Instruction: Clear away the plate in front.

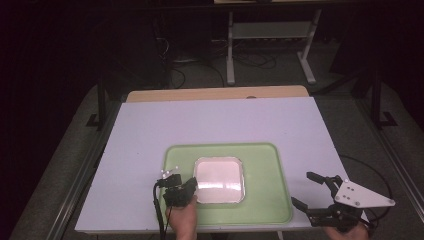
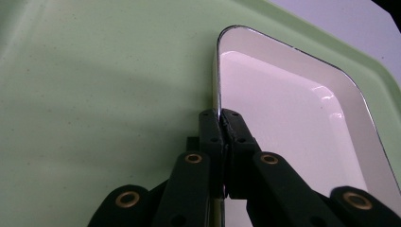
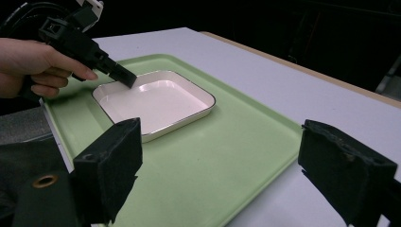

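Your left gripper (image 1: 192, 192) was clamped on the rim of the white square dish (image 1: 220, 179), at the corner of the dish nearest your left hand (image 1: 181, 217). In the left gripper view the two black jaws met on the thin dark-edged rim, one pad (image 2: 210, 130) outside over the tray and the other (image 2: 236, 132) inside over the pale basin. The dish sat flat on the green tray (image 1: 270, 200), toward the tray's left half, directly ahead of that gripper.

Your right gripper (image 1: 311, 191) rested apart from all this, just off the tray's right edge over the white tabletop (image 1: 150, 130), with its jaws spread wide and nothing between them. From its own view, the tray's bare green floor lay between its jaws and the dish, and your left hand and gripper stood beyond on the far side of the dish.

Nothing else lay on the tray around the left gripper, and nothing blocked the stretch between the two grippers. Behind the table, well beyond both grippers, a metal stand (image 1: 272, 35) and loose cables (image 1: 200, 65) sat on the dark floor.
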